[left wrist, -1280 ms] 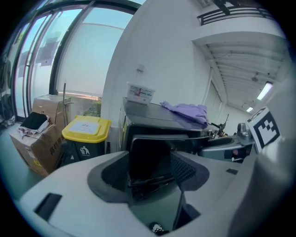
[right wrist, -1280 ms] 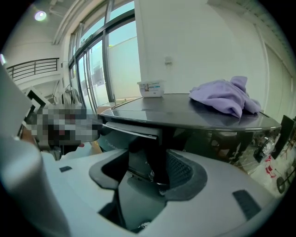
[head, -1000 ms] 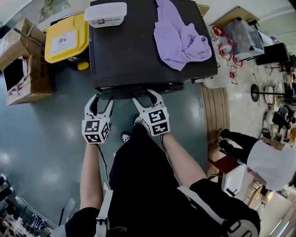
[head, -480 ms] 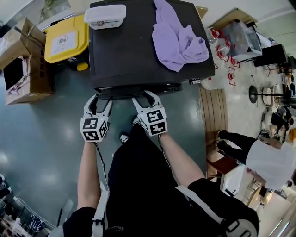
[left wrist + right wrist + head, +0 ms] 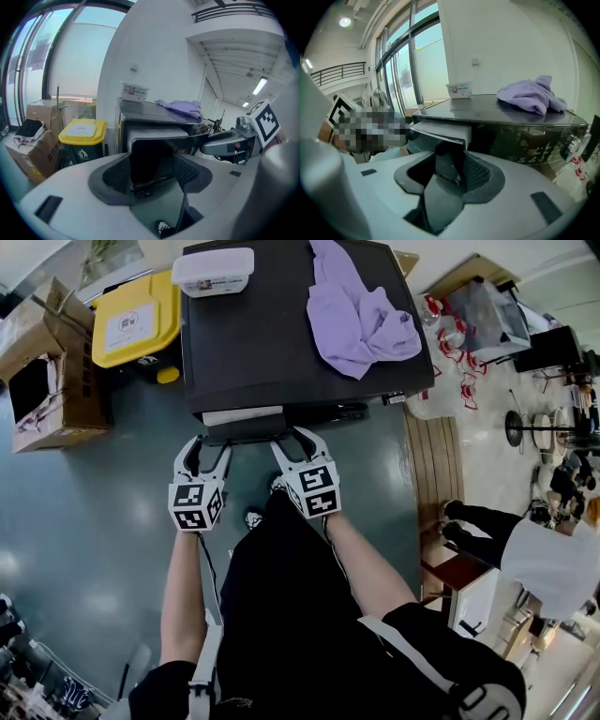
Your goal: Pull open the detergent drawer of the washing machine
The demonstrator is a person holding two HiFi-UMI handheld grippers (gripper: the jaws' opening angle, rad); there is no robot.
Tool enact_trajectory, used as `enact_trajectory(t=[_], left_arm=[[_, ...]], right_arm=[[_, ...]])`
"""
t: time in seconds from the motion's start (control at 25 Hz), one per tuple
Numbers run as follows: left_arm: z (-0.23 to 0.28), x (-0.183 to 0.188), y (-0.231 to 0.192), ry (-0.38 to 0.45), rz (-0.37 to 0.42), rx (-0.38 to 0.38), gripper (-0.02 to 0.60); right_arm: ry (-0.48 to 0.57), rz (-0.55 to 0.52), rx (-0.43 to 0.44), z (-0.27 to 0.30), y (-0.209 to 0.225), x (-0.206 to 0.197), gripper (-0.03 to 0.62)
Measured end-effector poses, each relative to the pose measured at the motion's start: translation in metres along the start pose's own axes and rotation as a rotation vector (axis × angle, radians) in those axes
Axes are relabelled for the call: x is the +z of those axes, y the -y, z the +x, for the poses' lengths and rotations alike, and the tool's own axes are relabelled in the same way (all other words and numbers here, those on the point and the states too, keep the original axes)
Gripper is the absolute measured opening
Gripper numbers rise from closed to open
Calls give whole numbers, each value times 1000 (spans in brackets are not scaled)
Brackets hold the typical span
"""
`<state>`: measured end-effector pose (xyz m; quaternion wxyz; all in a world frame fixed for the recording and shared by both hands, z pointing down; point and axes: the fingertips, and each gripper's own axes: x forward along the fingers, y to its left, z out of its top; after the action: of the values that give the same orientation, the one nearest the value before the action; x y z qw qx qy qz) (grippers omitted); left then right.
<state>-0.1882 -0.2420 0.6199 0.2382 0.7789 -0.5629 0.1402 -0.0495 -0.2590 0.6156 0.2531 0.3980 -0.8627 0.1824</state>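
The dark washing machine [image 5: 281, 343] stands in front of me. Its detergent drawer [image 5: 242, 416] juts out a little at the top left of the front, showing a white strip behind the dark front panel [image 5: 246, 433]. My left gripper [image 5: 208, 448] holds the panel's left end; in the left gripper view the panel [image 5: 154, 154] fills the gap between the jaws [image 5: 153, 174]. My right gripper [image 5: 292, 439] is on the right end. Its jaws have just been closing, and the drawer's corner [image 5: 449, 161] sits between them [image 5: 443, 176].
A purple cloth [image 5: 361, 315] and a white lidded box [image 5: 214, 270] lie on the machine's top. A yellow-lidded bin [image 5: 134, 320] and cardboard boxes [image 5: 47, 371] stand to its left. A person [image 5: 534, 559] is at the right, beyond a wooden floor strip [image 5: 436, 465].
The drawer has slid out of the machine; a white strip now shows behind its front panel. Both grippers have come back slightly toward me with it.
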Motion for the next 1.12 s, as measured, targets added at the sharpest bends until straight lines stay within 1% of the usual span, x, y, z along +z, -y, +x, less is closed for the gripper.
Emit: enact_trajectory(t=[0.36,0.56,1.12], left_arm=[[-11,-7,9,0,-6,8,272],[-17,-9,12,15,-20,6,272],[-33,-18,22,27,-20,10,272]], right_arm=[[5,0,-14,-12,-5,-8,186],[1,2,-18,-17,-8,-13,186],[4,12,-35,-32,-17,-23,184]])
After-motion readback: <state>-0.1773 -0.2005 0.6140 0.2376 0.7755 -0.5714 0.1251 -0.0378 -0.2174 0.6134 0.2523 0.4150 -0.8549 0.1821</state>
